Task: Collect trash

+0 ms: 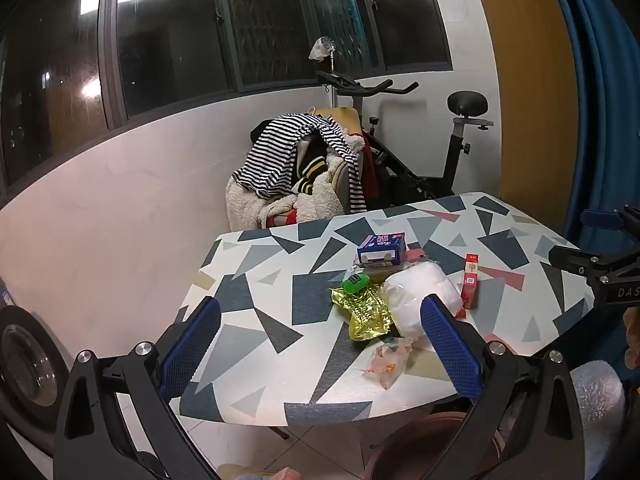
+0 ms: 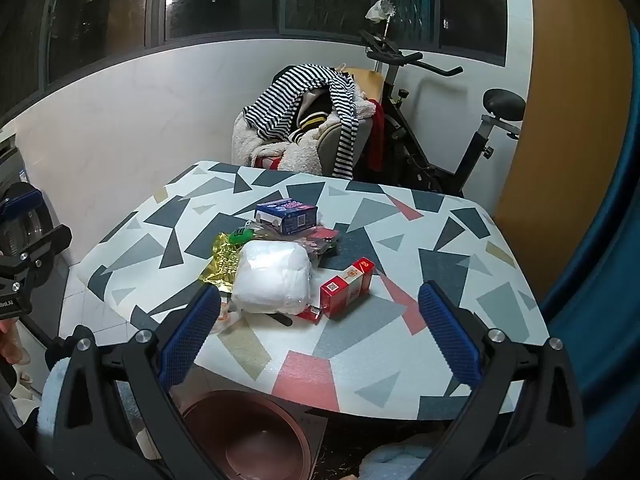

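Observation:
A pile of trash lies on the patterned table (image 1: 280, 292) (image 2: 400, 344): a white plastic bag (image 1: 416, 296) (image 2: 274, 280), a gold foil wrapper (image 1: 366, 312) (image 2: 222, 260), a green piece (image 1: 354, 283) (image 2: 240, 236), a blue carton (image 1: 382, 248) (image 2: 286, 216), a red box (image 1: 470, 280) (image 2: 348, 286) and a clear crumpled wrapper (image 1: 388, 360) (image 2: 226, 318). My left gripper (image 1: 320, 304) hovers open at the table's near left edge, holding nothing. My right gripper (image 2: 320, 292) is open too, above the near edge, short of the red box. A brown round bin (image 1: 432, 440) (image 2: 248, 436) stands on the floor under the near edge.
Behind the table a chair piled with clothes (image 1: 304, 168) (image 2: 308, 120) and an exercise bike (image 1: 452, 152) (image 2: 440, 136) stand against the wall. A washing machine (image 1: 24, 364) is at the left, a blue curtain (image 1: 600, 100) at the right.

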The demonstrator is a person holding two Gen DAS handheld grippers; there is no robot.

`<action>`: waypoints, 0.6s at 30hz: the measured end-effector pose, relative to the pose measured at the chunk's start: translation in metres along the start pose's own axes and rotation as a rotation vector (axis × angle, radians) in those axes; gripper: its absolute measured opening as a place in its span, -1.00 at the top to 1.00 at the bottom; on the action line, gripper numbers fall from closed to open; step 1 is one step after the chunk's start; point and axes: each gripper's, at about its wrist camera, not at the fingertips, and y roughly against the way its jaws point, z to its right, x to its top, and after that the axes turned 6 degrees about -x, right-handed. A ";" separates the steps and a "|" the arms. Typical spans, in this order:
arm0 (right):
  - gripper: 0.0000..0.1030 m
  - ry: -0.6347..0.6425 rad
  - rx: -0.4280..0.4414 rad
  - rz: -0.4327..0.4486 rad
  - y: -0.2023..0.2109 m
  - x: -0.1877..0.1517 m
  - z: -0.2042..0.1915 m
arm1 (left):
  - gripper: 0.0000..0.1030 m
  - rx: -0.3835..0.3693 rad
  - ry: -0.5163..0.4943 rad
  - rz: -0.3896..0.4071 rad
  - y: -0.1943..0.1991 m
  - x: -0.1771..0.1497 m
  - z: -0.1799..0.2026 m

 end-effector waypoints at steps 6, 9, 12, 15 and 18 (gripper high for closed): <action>-0.89 0.002 0.000 0.001 0.000 0.000 -0.001 | -0.90 0.001 0.003 0.001 0.001 0.000 0.000; -0.89 -0.003 0.000 0.005 0.000 0.000 0.004 | -0.90 0.005 0.001 0.003 0.003 0.000 0.000; -0.89 -0.003 0.000 0.004 0.000 0.000 0.003 | -0.90 -0.001 0.001 -0.004 0.000 0.000 0.000; -0.89 -0.007 0.008 0.001 0.000 0.001 0.004 | -0.90 -0.003 0.001 -0.003 0.000 0.000 0.000; -0.89 -0.006 0.002 0.003 0.000 -0.002 0.004 | -0.90 -0.001 0.000 -0.003 0.000 0.000 0.000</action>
